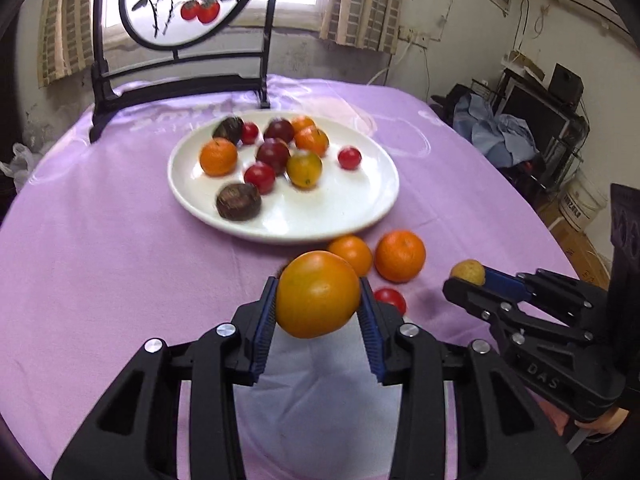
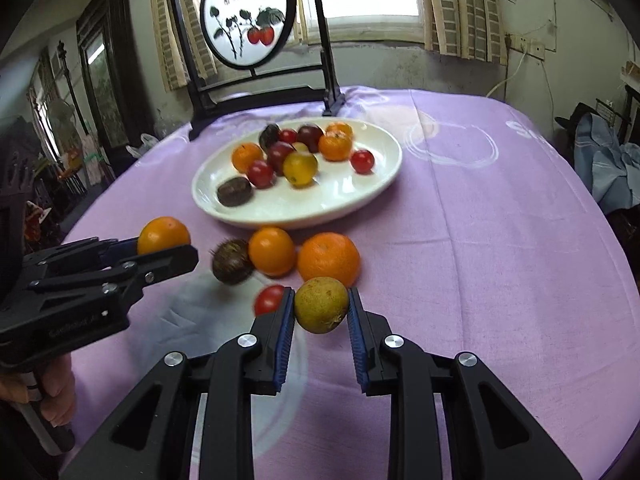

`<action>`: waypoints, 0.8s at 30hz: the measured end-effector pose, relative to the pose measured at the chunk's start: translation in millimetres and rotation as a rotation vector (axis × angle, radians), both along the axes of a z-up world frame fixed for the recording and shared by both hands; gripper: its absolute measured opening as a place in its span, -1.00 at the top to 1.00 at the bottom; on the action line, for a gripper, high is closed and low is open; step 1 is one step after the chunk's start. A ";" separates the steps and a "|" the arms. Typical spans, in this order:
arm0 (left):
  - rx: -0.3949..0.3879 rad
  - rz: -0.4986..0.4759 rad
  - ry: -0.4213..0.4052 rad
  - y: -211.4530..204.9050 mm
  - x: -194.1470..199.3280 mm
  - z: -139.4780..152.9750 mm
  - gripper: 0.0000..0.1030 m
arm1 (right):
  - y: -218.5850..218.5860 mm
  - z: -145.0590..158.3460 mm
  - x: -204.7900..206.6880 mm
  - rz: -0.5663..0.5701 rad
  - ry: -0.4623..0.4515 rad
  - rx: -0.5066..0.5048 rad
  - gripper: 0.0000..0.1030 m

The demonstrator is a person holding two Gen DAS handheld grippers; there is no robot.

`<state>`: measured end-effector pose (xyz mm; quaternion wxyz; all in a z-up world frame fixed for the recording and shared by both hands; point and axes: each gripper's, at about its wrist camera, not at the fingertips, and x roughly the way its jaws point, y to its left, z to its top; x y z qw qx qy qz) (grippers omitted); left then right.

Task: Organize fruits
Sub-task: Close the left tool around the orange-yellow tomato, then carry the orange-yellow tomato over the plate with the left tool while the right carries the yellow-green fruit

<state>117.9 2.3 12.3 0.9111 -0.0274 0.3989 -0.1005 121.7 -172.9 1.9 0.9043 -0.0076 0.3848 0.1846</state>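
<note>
While the left gripper point(image 1: 319, 294) clamps its jaws on an orange tomato point(image 1: 318, 294), right gripper point(image 2: 321, 305) jaws gripping a yellow-green fruit point(image 2: 321, 304), white plate point(image 2: 360, 200) of mixed fruit beyond on the purple-clothed table point(image 2: 500, 260).

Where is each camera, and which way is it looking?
Left wrist: sits on the left gripper, looking along its fingers at the held orange and the plate; the right gripper shows at right.
Right wrist: sits on the right gripper, looking past its yellow fruit at the plate; the left gripper and a hand show at left.
Shared: both face the plate, the loose fruit before it, the purple cloth and the painted screen.
</note>
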 end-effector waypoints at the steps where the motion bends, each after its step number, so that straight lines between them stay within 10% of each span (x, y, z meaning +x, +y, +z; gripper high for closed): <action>1: 0.017 0.003 -0.005 1.1 2.2 3.3 0.26 | 2.6 4.8 0.4 0.006 -0.015 -0.004 0.49; 10: 0.035 0.075 0.027 19.0 61.5 14.3 0.26 | 27.9 35.5 43.9 0.037 -0.093 -0.039 0.49; 24: 0.050 0.197 0.120 47.2 137.8 -19.5 0.26 | 47.8 -7.0 126.2 0.007 0.061 -0.075 0.48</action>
